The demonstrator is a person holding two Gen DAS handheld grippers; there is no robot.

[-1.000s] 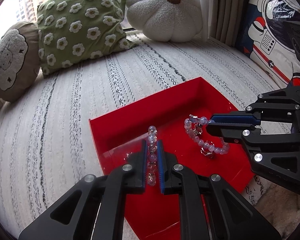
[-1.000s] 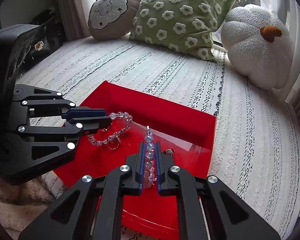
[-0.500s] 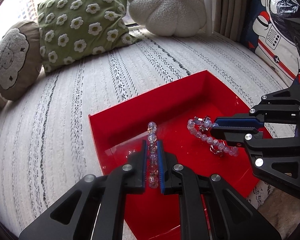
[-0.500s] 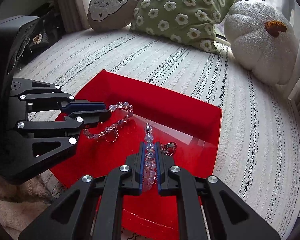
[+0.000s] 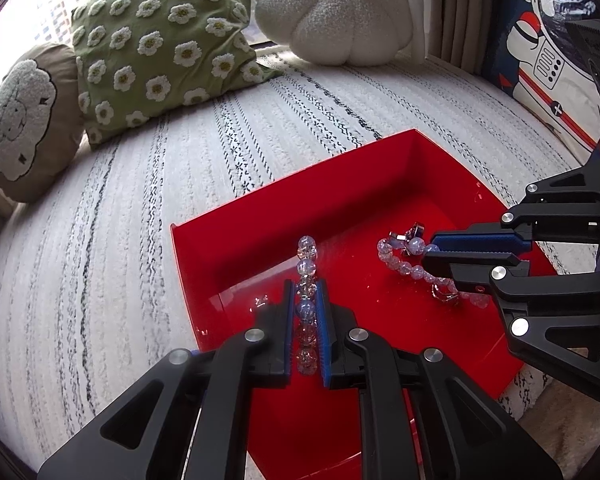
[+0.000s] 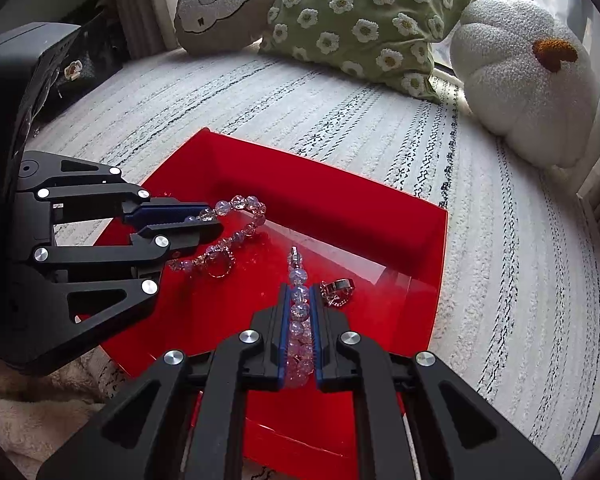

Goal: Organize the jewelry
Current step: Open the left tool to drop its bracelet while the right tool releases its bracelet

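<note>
We hold one bracelet (image 5: 306, 280) with both grippers above the red tray (image 5: 236, 240), which lies on the white striped cover (image 5: 100, 260). The left gripper (image 5: 305, 308) is pinching one end of the bracelet: in the left wrist view the clear and pale violet beads sit in a line between its blue pads (image 5: 287, 320), and two or three beads stand out past the tips. The right gripper (image 6: 299, 320) is pinching the other end in the same way, with the beads packed between its pads and a small metal clasp (image 6: 295, 254) at the far end of the strand. In the right wrist view we see the left gripper from the side, and the bracelet goes out from its tips in a curve over the tray floor. A ring (image 6: 219, 264) is on the tray floor under this curve, touching or just under the beads; we cannot tell which. A second small silver piece (image 6: 337, 290) lies on the tray just beside the right gripper tip. The tray has a low wall at its far side, and its near part is hidden behind our grippers. Behind the tray, well apart from it, we see a green flower pillow (image 6: 364, 20), a sheep pillow (image 6: 216, 0) and a white pumpkin pillow (image 6: 528, 80). In the left wrist view an astronaut pillow (image 5: 540, 60) is at the right.
</note>
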